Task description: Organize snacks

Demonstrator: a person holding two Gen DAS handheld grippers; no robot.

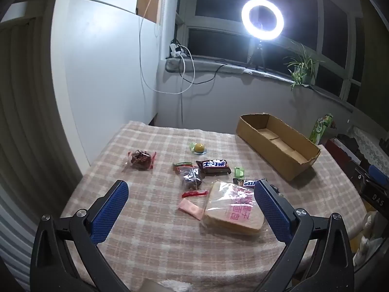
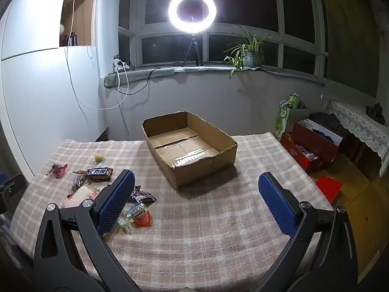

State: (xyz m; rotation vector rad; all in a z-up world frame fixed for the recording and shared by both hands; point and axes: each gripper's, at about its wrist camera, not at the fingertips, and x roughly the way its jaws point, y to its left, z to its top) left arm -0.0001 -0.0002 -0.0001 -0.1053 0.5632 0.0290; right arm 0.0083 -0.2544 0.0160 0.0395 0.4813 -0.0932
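2 wide-open grippers (image 1: 192, 206) (image 2: 197, 202) hover over checked tablecloth (image 2: 194, 231) below ring light (image 2: 192, 11).

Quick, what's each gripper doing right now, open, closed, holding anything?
Left gripper: open, holding nothing, above the snacks.
Right gripper: open, holding nothing, facing the cardboard box.

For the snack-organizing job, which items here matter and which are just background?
Job: cardboard box, Snickers bar, bagged bread, yellow jelly cup, wrapped cake.
Background: ring light, potted plant, red box.
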